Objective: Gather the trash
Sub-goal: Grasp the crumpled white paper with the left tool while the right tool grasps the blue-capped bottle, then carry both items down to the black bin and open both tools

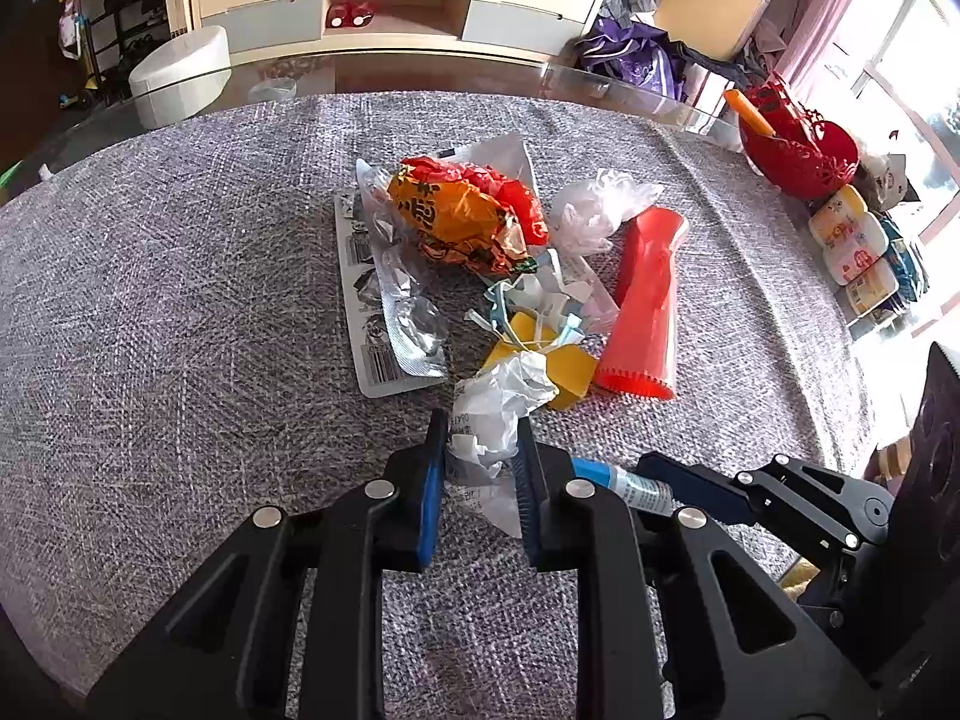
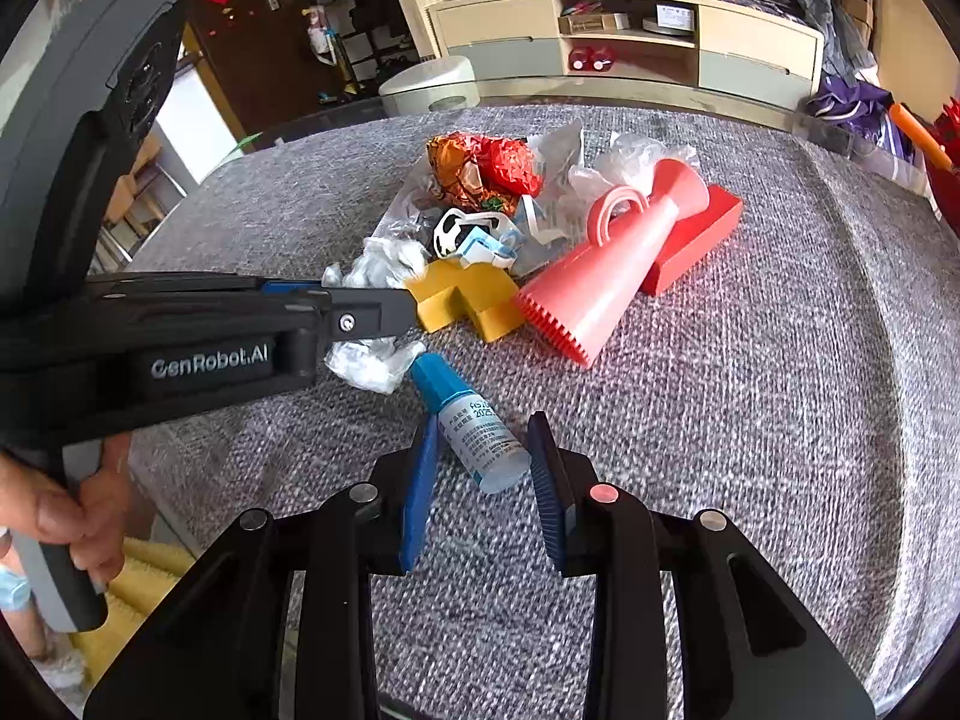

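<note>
A heap of trash lies on the grey cloth table (image 1: 150, 300): an orange and red wrapper (image 1: 462, 216), a foil blister pack (image 1: 408, 312), a clear plastic bag (image 1: 591, 210), a blue face mask (image 1: 540, 306), a yellow block (image 1: 564, 372) and a red funnel-shaped piece (image 1: 645, 306). My left gripper (image 1: 480, 444) is shut on a crumpled white paper (image 1: 498, 408) at the heap's near edge. My right gripper (image 2: 483, 444) is open around a small bottle with a blue cap (image 2: 471, 420) lying on the cloth; the jaws stand apart from it.
A red basket (image 1: 798, 144) and stacked snack packs (image 1: 852, 246) stand at the table's right edge. A red box (image 2: 696, 240) lies behind the funnel piece. A white stool (image 1: 180, 75) and a TV cabinet (image 1: 396, 0) stand beyond the table.
</note>
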Action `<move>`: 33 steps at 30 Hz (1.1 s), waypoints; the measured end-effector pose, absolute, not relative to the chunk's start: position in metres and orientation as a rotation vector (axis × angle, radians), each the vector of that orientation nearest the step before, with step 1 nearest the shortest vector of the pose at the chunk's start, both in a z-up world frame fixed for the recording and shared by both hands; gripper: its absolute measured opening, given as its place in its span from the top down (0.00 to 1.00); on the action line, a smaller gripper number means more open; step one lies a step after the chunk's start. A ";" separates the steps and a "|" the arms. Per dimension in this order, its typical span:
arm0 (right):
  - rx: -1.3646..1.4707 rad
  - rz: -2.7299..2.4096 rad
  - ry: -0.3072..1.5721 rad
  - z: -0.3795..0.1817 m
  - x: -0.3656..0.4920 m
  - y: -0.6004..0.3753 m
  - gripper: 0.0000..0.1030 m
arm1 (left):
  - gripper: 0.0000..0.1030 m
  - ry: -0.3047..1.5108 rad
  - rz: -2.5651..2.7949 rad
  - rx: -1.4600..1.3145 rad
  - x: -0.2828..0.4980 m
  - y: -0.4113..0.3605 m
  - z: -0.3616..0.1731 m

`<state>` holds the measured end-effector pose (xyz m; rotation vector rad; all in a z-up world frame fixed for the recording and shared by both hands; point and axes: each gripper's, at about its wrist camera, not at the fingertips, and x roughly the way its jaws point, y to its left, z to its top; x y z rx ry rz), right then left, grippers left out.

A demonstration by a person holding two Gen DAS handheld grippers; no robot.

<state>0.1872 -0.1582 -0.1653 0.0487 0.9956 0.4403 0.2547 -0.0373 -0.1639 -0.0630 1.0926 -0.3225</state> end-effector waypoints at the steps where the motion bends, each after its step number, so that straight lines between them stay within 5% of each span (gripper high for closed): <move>1: 0.053 0.439 0.998 -0.165 0.185 -0.160 0.69 | 0.82 1.088 -0.323 -0.057 0.254 -0.038 -0.163; 19: 0.080 0.339 0.974 -0.134 0.114 -0.198 0.80 | 0.84 1.013 -0.335 -0.040 0.151 -0.038 -0.125; 33: 0.121 0.331 1.047 -0.145 0.045 -0.201 0.80 | 0.84 1.084 -0.353 -0.056 0.051 -0.037 -0.160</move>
